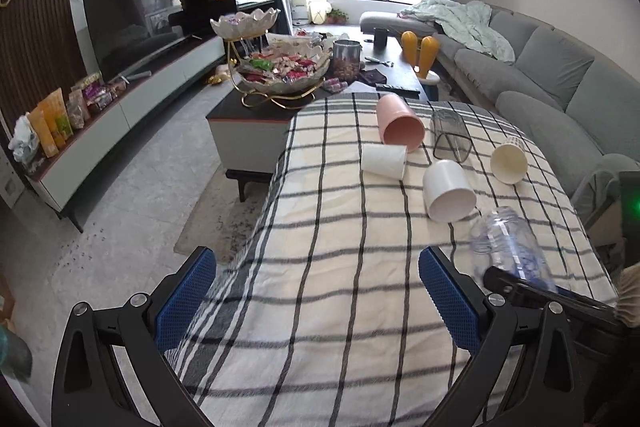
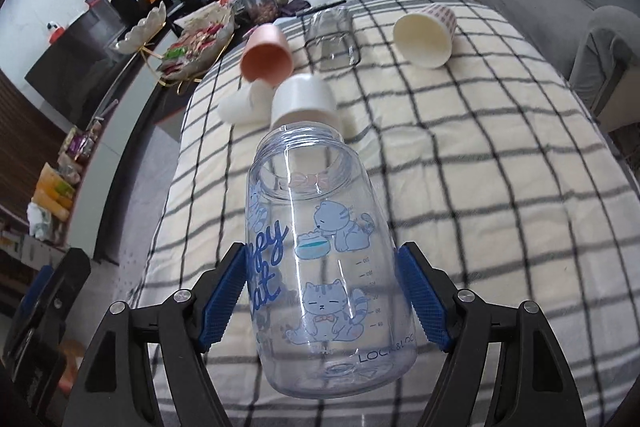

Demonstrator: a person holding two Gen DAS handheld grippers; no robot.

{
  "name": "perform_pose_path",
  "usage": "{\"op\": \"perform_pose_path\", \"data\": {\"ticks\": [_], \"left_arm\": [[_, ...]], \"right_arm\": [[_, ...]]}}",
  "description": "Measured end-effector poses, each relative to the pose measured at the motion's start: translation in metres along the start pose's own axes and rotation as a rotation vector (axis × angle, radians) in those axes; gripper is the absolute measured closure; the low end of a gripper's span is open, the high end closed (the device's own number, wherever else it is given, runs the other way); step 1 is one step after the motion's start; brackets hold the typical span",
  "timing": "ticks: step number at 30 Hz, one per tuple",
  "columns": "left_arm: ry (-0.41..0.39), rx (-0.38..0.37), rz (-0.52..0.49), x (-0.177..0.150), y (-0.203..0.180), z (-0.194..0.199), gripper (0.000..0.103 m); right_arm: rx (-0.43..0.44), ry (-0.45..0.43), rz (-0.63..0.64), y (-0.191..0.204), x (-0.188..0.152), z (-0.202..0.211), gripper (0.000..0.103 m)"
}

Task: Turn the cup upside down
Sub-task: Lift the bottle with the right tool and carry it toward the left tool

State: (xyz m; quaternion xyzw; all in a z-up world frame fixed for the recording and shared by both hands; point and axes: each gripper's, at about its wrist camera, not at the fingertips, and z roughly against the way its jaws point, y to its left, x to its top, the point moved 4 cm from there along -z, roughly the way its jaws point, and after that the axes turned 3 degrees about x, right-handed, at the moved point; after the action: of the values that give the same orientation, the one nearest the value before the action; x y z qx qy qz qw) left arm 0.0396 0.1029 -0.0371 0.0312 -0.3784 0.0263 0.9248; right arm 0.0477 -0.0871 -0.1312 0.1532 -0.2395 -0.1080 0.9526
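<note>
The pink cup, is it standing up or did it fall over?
Fallen over. The pink cup lies on its side on the checked cloth, its open mouth facing the camera, beside the small white cup.

Both wrist views forward, sharing checked table [image 1: 340, 227]

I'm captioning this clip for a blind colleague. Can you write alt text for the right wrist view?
The right tool grips a clear cat-printed bottle, mouth pointing away, above a checked cloth. Beyond it lie a pink cup, white cup, clear cup and paper cup, all tipped over.
</note>
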Motion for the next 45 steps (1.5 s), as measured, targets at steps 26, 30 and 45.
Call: {"op": "perform_pose_path", "data": {"ticks": [26, 30, 45], "left_arm": [[0.041, 0.016, -0.019, -0.018, 0.007, -0.005, 0.0], [0.039, 0.011, -0.015, -0.019, 0.003, -0.002, 0.0], [-0.19, -0.094, -0.052, -0.044, -0.088, 0.028, 0.0]], "right_arm": [[-0.023, 0.066, -0.041, -0.002, -0.019, -0.035, 0.015], [-0.004, 0.042, -0.025, -0.002, -0.015, -0.02, 0.015], [-0.179, -0.319, 0.026, -0.087, 0.016, 0.12, 0.01]]}}
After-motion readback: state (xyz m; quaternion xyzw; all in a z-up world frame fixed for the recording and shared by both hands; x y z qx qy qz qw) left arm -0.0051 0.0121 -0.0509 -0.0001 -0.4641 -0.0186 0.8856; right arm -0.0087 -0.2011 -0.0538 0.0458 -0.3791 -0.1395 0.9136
